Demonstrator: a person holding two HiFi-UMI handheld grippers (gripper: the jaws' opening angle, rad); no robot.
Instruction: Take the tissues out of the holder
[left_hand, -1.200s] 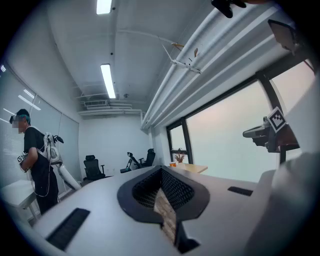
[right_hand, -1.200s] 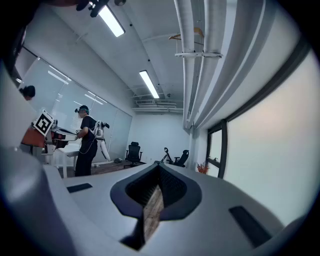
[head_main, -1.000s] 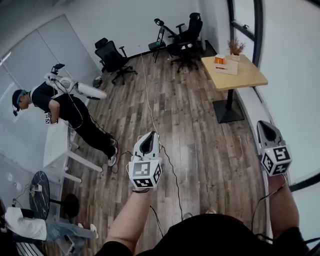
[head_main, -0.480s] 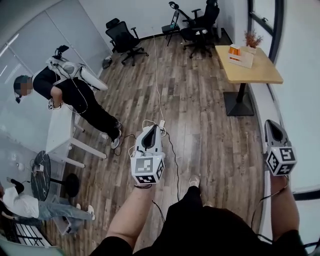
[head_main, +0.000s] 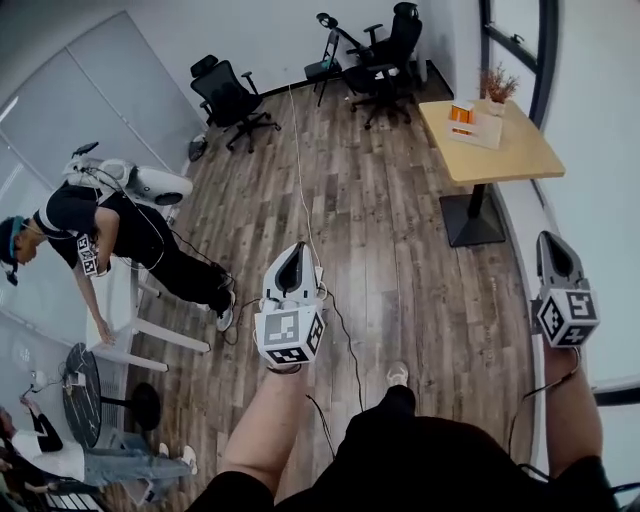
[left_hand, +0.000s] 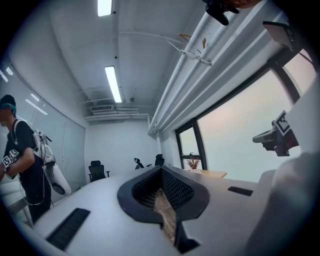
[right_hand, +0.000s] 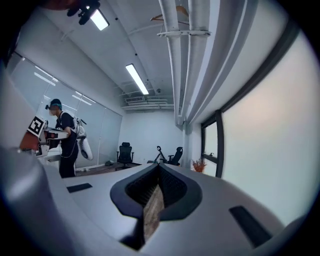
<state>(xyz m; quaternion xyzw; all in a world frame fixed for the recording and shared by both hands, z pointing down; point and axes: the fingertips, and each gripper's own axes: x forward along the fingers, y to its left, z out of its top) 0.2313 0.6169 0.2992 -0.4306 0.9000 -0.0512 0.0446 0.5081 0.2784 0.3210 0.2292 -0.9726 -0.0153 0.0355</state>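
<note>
Fig.: brown wood-plank floor (head_main: 400, 230) carries, far end, black swivel office chairs (head_main: 228, 100), a thin white cable (head_main: 300, 170) running down the middle, and, rt., the black square foot (head_main: 470, 225) of a light wooden rectangular surface (head_main: 505, 155). On surface, far end: small orange box (head_main: 461, 113), low white box (head_main: 482, 132), reddish potted plant (head_main: 497, 85).

Office with swivel chairs (head_main: 225, 98), wooden table (head_main: 500, 155), glass partition (head_main: 90, 110)

Wood-plank floor (head_main: 400, 230); black office chairs (head_main: 225, 100); wooden table (head_main: 510, 160) beside window (left_hand: 235, 135); ceiling strip lights (left_hand: 114, 84).
</note>
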